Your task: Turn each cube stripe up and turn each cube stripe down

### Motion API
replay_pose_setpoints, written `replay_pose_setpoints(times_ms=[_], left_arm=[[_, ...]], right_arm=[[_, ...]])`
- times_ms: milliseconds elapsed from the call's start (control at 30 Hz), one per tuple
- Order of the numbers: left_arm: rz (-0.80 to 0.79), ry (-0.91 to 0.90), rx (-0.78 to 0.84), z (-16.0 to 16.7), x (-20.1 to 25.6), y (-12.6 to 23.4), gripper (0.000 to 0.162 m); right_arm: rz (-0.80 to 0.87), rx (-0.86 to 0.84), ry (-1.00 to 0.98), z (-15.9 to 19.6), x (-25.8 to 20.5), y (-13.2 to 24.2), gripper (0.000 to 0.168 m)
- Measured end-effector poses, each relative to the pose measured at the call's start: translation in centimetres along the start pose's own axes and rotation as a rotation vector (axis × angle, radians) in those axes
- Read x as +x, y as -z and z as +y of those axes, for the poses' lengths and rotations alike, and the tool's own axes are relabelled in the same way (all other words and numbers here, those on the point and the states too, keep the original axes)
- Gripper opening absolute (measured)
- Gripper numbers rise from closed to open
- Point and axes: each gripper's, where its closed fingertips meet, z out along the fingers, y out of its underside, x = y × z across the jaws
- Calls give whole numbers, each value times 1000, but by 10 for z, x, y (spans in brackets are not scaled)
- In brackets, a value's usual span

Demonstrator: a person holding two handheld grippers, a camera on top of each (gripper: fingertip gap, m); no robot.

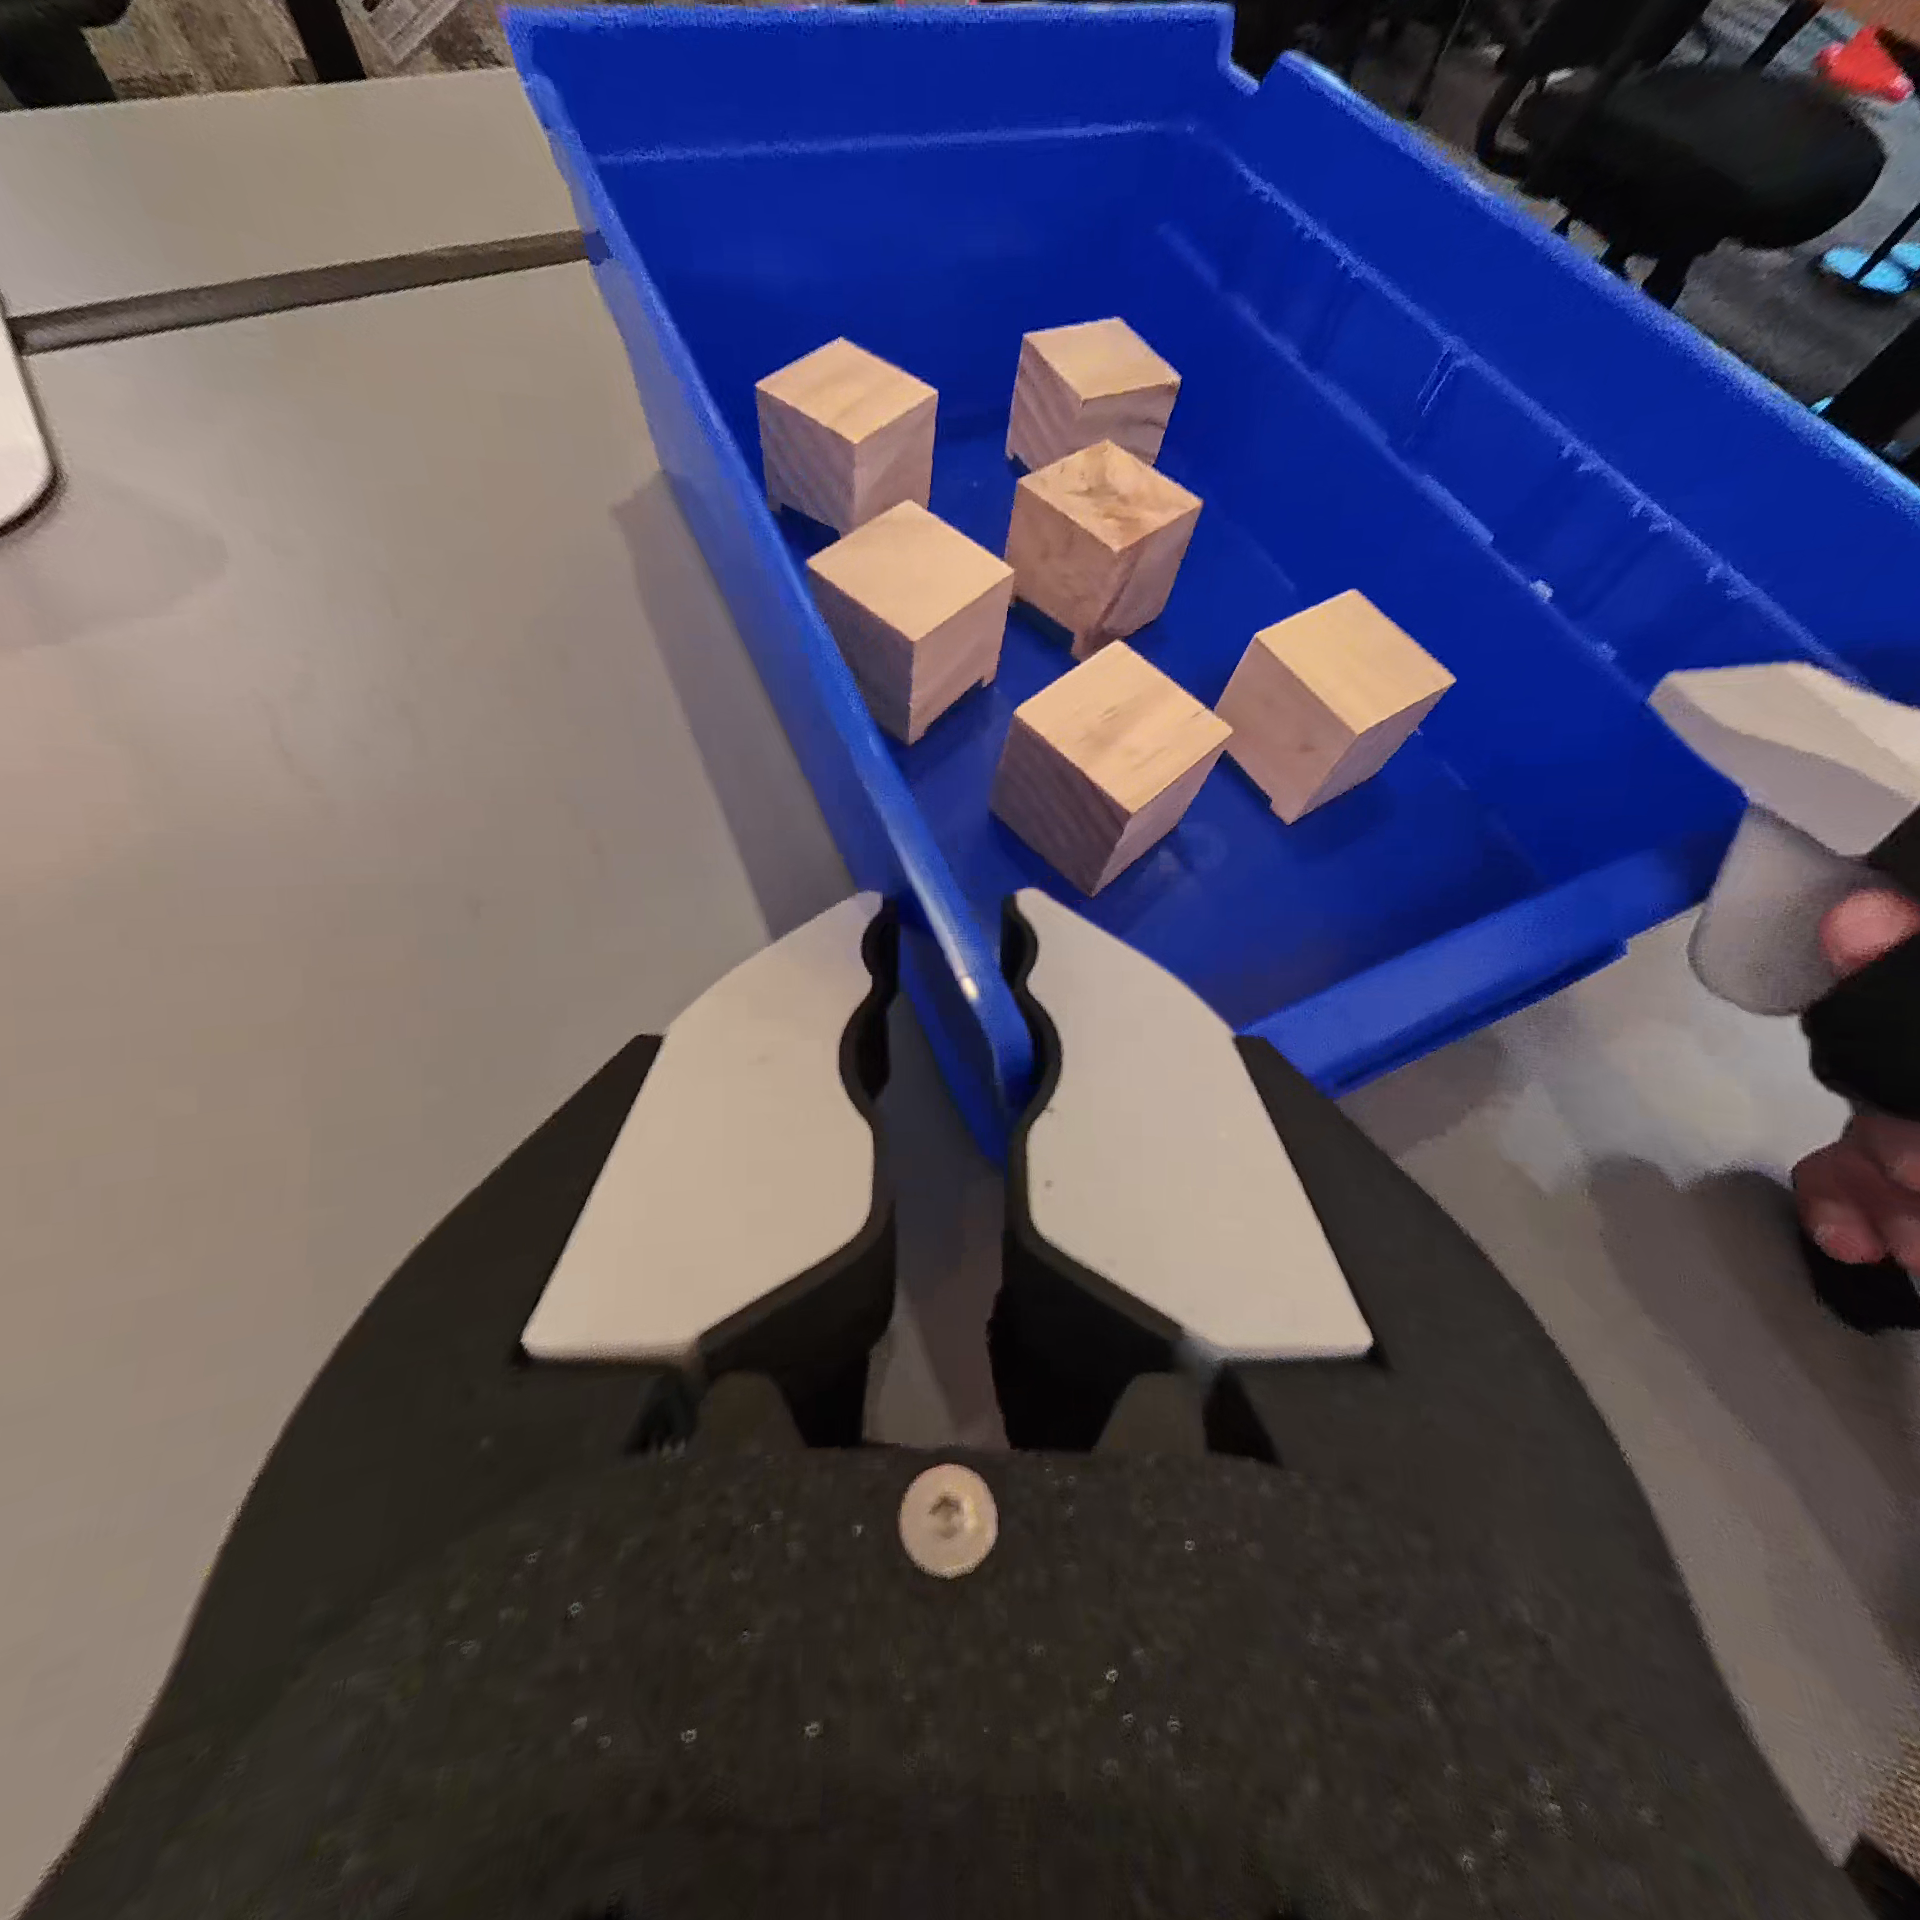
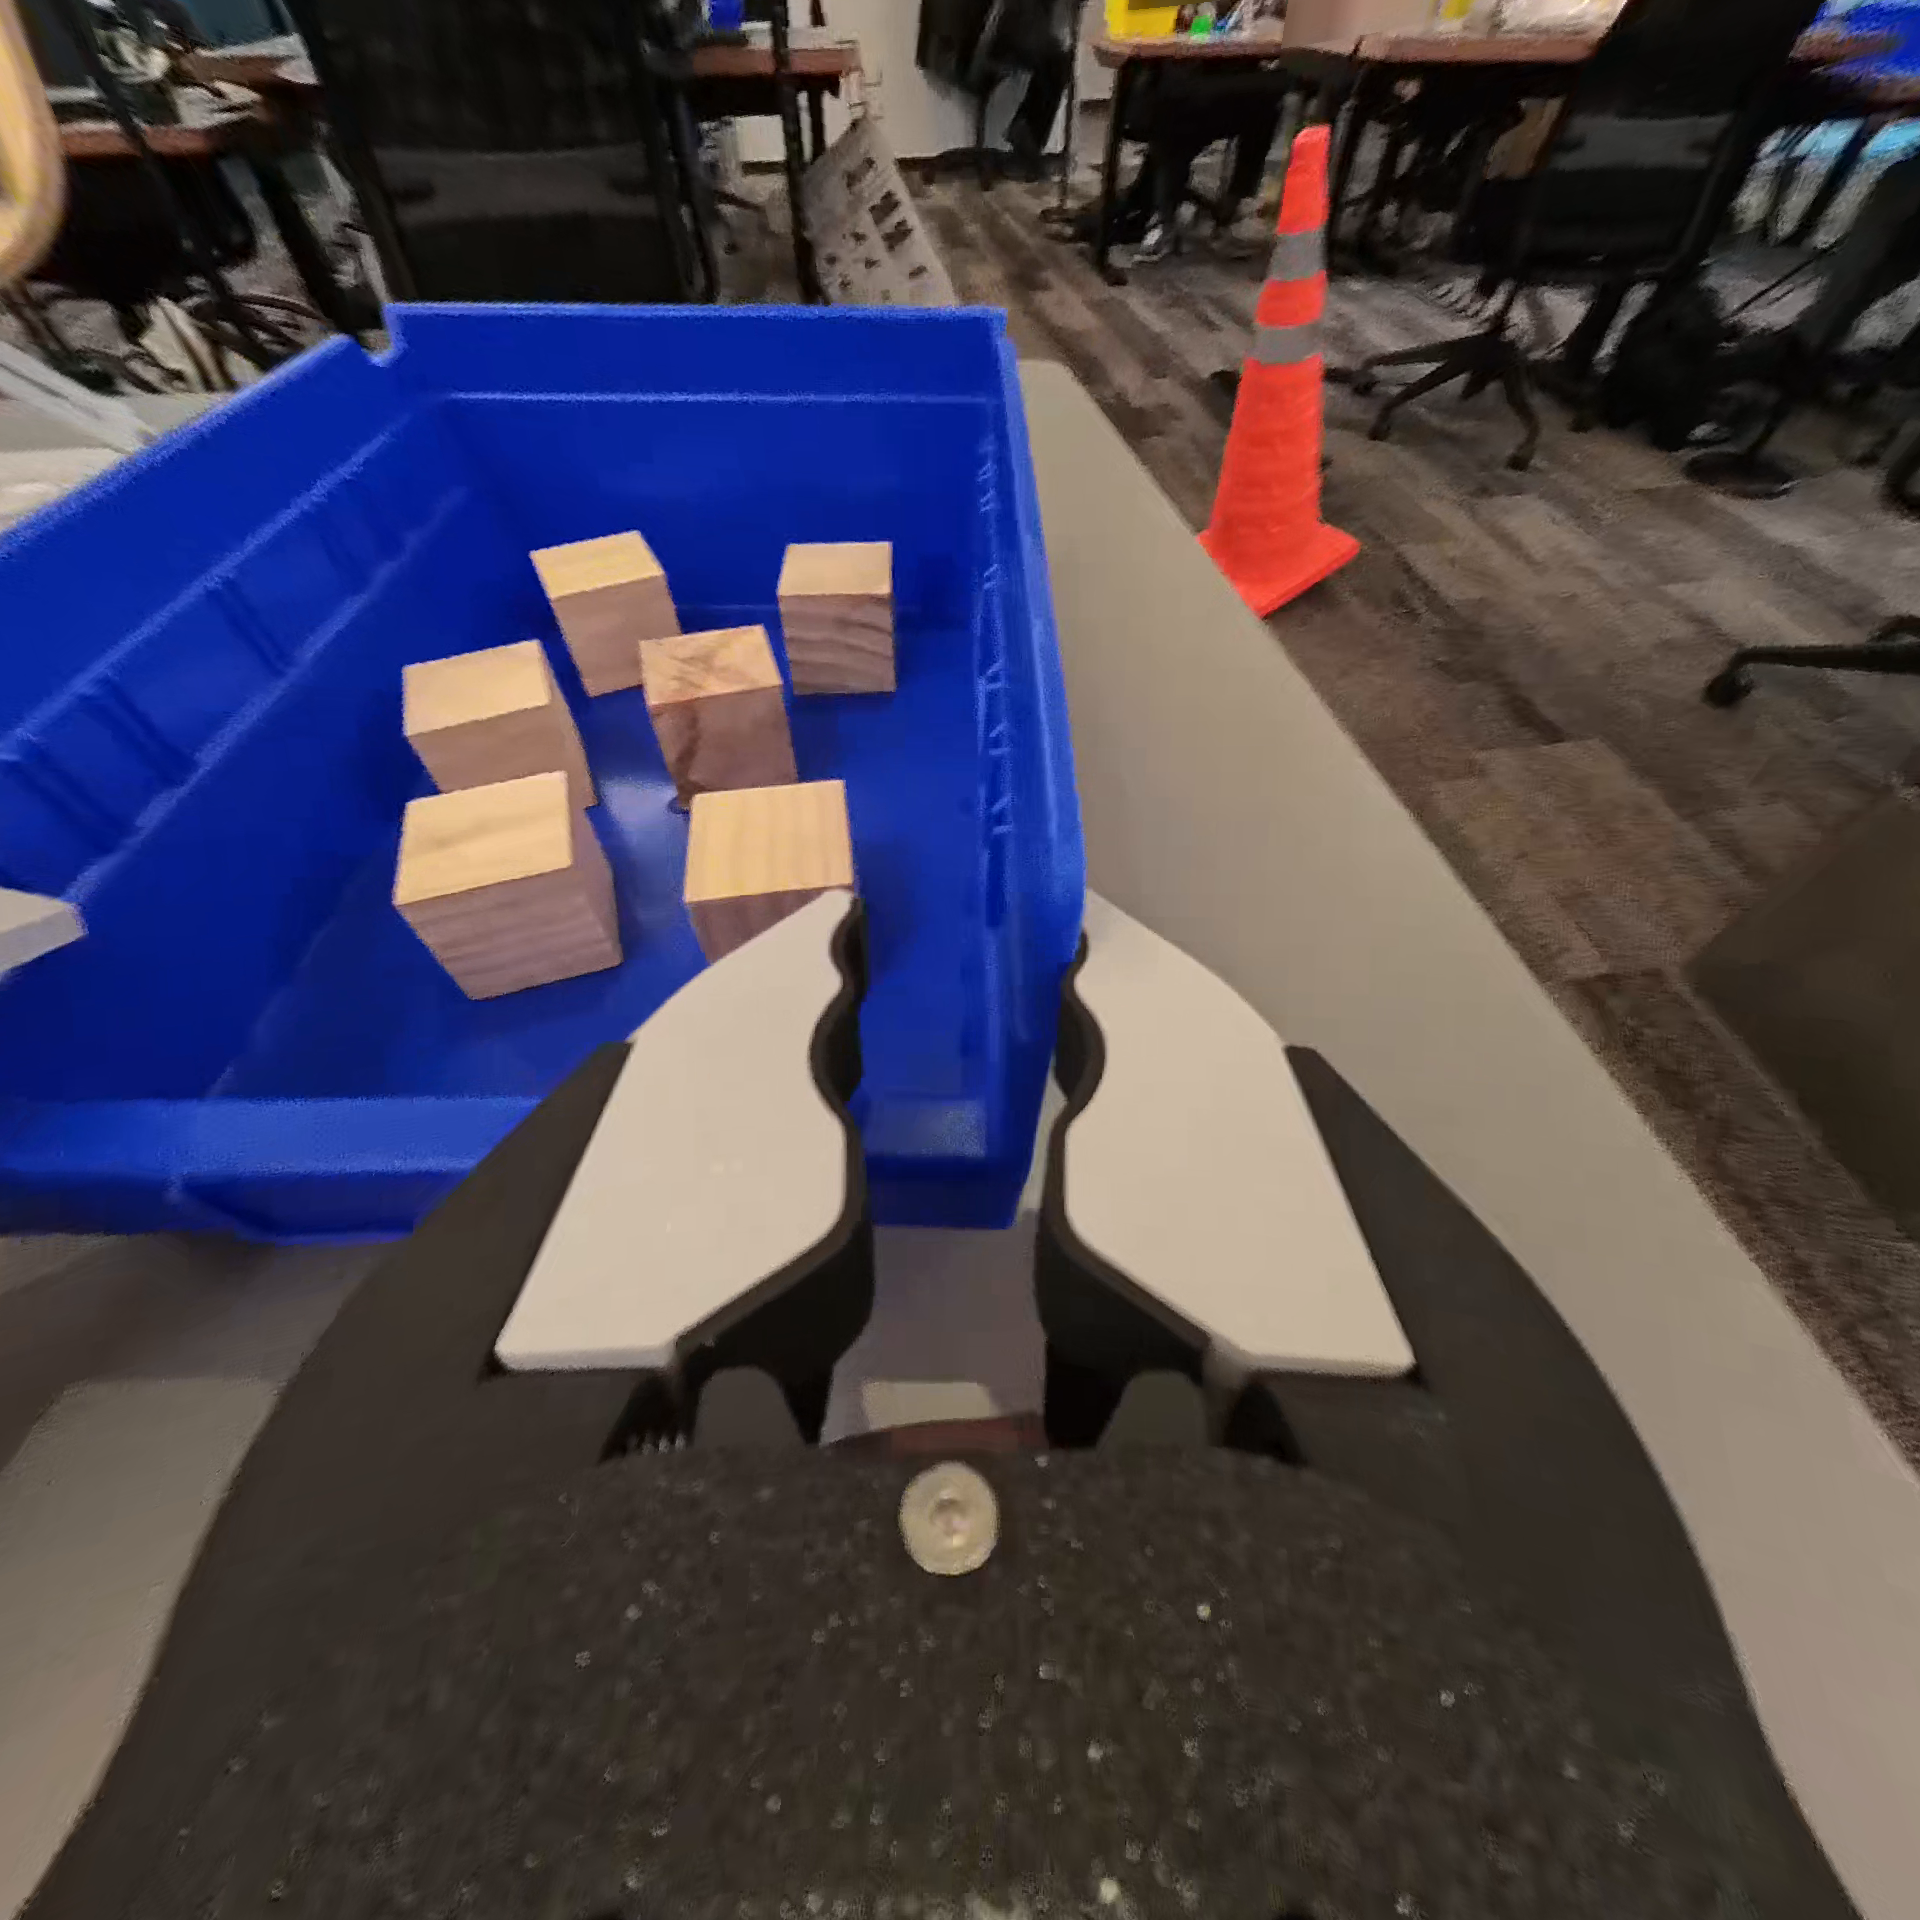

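Several plain wooden cubes [image 1: 1107,758] stand inside a blue bin [image 1: 1351,312] on a grey table. Their tops are bare; small notches show at some bottom edges. The cubes [image 2: 504,883] and the bin [image 2: 208,623] also show in the right wrist view. My left gripper [image 1: 945,909] is closed on the bin's left wall near its near corner. My right gripper [image 2: 966,925] is open and straddles the bin's right wall, with its left finger [image 2: 727,1122] inside the bin next to a cube [image 2: 769,857]. The right gripper [image 1: 1787,790], held by a gloved hand, also shows in the left wrist view.
The table's right edge [image 2: 1351,831] runs close beside the bin. An orange cone [image 2: 1283,416] and office chairs [image 2: 1475,374] stand on the floor beyond. A white object [image 1: 16,436] sits at the table's far left, and a seam [image 1: 291,286] crosses the table.
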Motion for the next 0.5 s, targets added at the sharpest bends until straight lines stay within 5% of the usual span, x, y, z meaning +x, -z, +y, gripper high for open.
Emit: replay_pose_setpoints(times_ms=[167, 500], left_arm=[[-62, 4, 21, 4, -21, 15, 14], [-151, 38, 93, 14, -89, 89, 9]], right_arm=[[-7, -7, 60, 1, -12, -2, 8], [-160, 2, -7, -20, -107, 26, 3]])
